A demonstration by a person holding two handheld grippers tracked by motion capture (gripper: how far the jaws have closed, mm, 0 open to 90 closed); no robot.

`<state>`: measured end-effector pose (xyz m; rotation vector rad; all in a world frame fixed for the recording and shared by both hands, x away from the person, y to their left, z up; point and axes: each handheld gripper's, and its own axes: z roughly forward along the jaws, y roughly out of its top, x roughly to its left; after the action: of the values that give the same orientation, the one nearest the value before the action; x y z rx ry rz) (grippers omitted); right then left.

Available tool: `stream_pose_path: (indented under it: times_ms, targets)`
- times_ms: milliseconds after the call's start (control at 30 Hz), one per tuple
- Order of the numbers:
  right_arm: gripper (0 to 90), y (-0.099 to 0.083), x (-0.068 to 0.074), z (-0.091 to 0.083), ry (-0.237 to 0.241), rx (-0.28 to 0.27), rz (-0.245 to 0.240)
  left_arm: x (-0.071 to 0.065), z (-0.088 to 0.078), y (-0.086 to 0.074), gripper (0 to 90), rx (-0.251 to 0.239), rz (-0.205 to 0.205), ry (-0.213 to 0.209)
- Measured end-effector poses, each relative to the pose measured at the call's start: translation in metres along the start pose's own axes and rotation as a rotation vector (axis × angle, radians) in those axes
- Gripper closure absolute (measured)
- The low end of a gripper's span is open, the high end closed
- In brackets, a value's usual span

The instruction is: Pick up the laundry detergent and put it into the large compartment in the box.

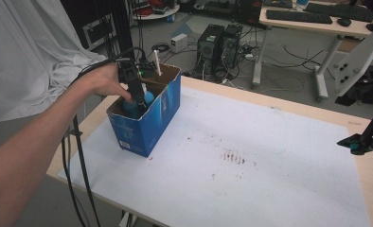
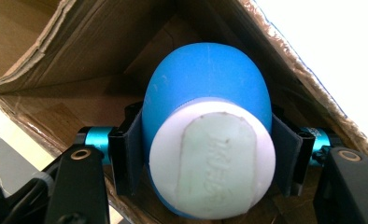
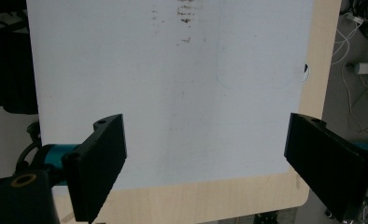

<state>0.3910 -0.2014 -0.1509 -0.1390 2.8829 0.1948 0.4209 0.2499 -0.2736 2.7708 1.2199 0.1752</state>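
A blue cardboard box [image 1: 149, 124] stands open-topped at the table's left end. My left gripper [image 1: 139, 100] reaches down into it, held by a hand. In the left gripper view, my left gripper [image 2: 208, 154] is shut on a blue rounded object with a flat white base [image 2: 205, 79]; both pads press its sides, and brown box walls [image 2: 79, 42] surround it. The same blue object [image 1: 149, 98] peeks out beside the jaws in the high view. At the table's right edge my right gripper [image 1: 360, 143] is open; its jaws [image 3: 213, 161] stand wide apart over the white mat [image 3: 173, 70], holding nothing.
A white mat [image 1: 260, 170] with dark smudges [image 1: 233, 157] covers most of the wooden table [image 1: 317, 109]. A white stick [image 1: 157, 63] pokes out of the box's far corner. Computer towers [image 1: 217, 43] and cables lie on the floor behind; a white drape [image 1: 28, 52] hangs at left.
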Motion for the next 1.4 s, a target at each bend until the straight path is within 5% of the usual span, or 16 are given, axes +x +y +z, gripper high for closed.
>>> stream_pose_path:
  times_ms: [1400]
  targets:
    - [12.2,0.0015,0.0042,0.0008,0.008,0.004,-0.006,0.0021,-0.0023,-0.0029,30.1,-0.010,-0.007,0.009]
